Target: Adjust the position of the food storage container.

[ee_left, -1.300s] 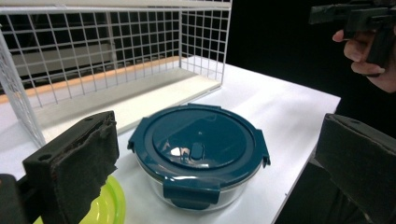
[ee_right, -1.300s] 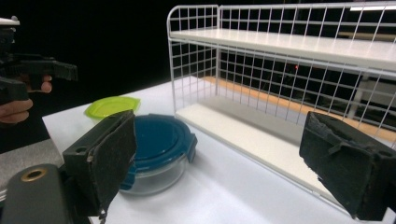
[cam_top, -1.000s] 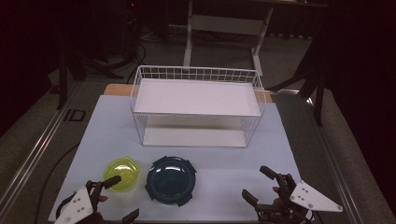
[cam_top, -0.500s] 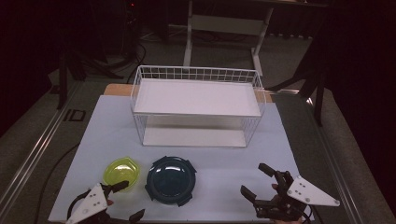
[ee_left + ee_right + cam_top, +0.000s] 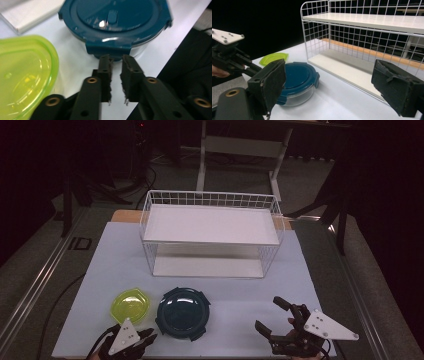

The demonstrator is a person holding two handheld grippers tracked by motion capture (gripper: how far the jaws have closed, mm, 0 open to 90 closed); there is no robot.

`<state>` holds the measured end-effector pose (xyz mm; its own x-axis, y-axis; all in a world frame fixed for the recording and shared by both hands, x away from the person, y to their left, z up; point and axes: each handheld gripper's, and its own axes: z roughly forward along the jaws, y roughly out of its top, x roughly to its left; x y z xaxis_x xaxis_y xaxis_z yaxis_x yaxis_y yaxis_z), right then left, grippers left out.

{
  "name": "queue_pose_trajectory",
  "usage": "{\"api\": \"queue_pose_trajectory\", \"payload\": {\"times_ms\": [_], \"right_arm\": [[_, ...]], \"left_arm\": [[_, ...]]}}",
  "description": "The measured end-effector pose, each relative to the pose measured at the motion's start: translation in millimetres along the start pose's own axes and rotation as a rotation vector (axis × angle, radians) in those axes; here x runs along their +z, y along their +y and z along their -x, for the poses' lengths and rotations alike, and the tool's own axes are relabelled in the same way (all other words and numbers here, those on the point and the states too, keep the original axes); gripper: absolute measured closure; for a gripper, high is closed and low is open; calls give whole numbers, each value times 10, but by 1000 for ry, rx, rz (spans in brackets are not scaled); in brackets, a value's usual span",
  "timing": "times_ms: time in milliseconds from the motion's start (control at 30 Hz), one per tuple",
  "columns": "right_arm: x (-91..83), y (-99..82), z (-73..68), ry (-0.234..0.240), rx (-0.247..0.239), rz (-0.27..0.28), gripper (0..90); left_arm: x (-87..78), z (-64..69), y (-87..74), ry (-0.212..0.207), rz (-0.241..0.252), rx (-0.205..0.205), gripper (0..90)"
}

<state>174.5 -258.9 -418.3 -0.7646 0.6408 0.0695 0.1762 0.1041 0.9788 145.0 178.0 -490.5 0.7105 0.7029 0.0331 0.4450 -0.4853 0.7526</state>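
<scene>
A round container with a dark blue clip lid [image 5: 182, 312] [image 5: 115, 15] [image 5: 298, 75] stands at the front middle of the white mat. To its left lies a yellow-green lidded container [image 5: 130, 305] [image 5: 22, 75] [image 5: 273, 57]. My left gripper [image 5: 148, 338] [image 5: 116, 58] sits low at the front edge, its tips right at the blue lid's near clip tab. Its jaws have just been closing to a narrow slit with nothing between them. My right gripper [image 5: 267, 312] [image 5: 329, 75] rests open at the front right, pointing toward the blue container from some distance.
A white wire rack [image 5: 210, 225] [image 5: 362, 20] with two white shelves stands at the back middle of the mat [image 5: 115, 265]. The table's front edge runs just under both grippers. Dark floor and a metal stand lie behind the table.
My left gripper has sunk and slid right toward the blue container's front, and its wide-open jaws have come almost together. The right gripper has stayed put.
</scene>
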Motion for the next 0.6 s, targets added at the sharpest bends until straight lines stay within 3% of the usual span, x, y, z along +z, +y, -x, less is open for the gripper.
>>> {"api": "queue_pose_trajectory", "payload": {"times_ms": [67,133,267,600], "right_arm": [[6,-7,-1,1,-3,-2,119],[10,-12,-7,3,-3,-6,119],[5,-21,3,3,-2,-5,119],[8,-38,22,6,6,-8,119]], "left_arm": [[47,9,13,11,-23,-4,822],[84,7,27,49,-44,-6,882],[139,-5,48,88,-71,-21,890],[200,-44,99,80,-85,-74,892]]}}
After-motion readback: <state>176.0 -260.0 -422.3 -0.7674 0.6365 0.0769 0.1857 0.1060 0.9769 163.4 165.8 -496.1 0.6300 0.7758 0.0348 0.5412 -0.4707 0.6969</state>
